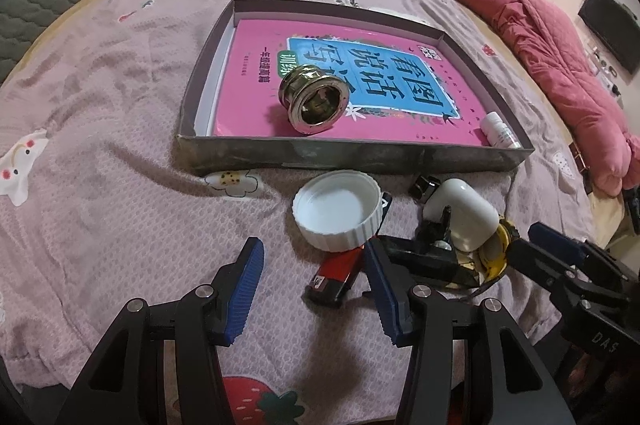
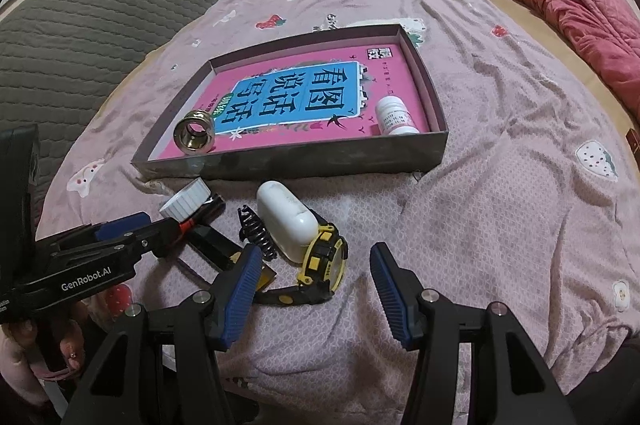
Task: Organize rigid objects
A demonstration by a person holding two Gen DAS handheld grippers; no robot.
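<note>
Bedsheet [image 1: 120,105], pink and crinkly, lies under a flat cardboard box [image 1: 360,155]. We see a shiny round metal ring [image 1: 314,102] on its side on the pink book [image 1: 256,65], its hole facing us. Both our left gripper [image 1: 316,289] and right gripper [image 2: 316,283] gape wide, holding nothing. A ribbed white cap [image 1: 338,215] lies nearby.

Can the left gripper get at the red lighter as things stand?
Probably yes. The left gripper is open and empty, with the red lighter lying just ahead between its fingers. The white cap rests over the lighter's far end, but the near end is exposed.
</note>
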